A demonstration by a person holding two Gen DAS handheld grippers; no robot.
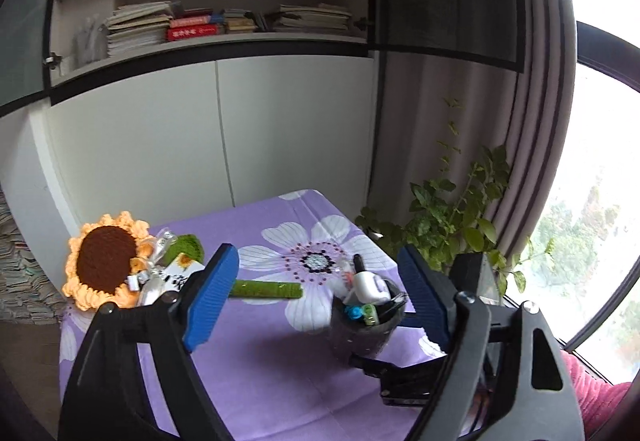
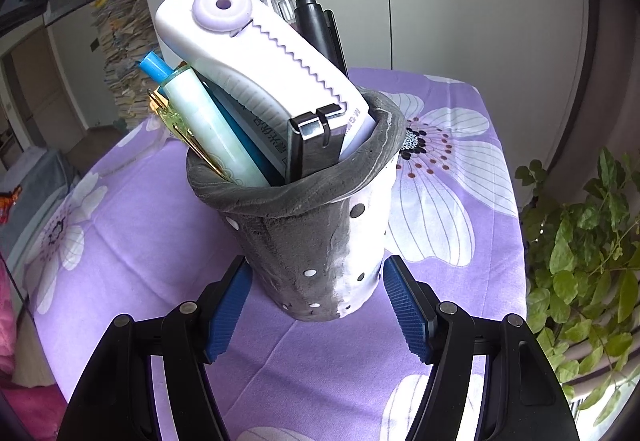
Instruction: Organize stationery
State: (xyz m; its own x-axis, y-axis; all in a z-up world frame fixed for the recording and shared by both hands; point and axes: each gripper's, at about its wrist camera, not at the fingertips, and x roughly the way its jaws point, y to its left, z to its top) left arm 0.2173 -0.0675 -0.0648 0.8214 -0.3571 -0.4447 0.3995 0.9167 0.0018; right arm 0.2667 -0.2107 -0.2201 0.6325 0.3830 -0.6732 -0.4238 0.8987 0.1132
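Observation:
A grey and white pen holder [image 2: 316,241] stands on the purple flowered tablecloth [image 2: 132,241]. It holds a white correction tape [image 2: 260,57], a pale green pen with a blue cap [image 2: 200,113], a black pen [image 2: 316,25] and a black clip [image 2: 316,149]. My right gripper [image 2: 318,305] is open, its blue pads on either side of the holder's base, close to it. In the left wrist view the holder [image 1: 360,333] stands between the blue pads of my open, empty left gripper [image 1: 320,301], which hovers above the table. The right gripper [image 1: 400,373] shows in front of the holder.
A crocheted sunflower [image 1: 106,261] with a green stem [image 1: 264,289] and a small card lies at the table's left. A potted plant [image 2: 588,261] stands to the right by the window. White cabinets [image 1: 216,129] and bookshelves rise behind the table.

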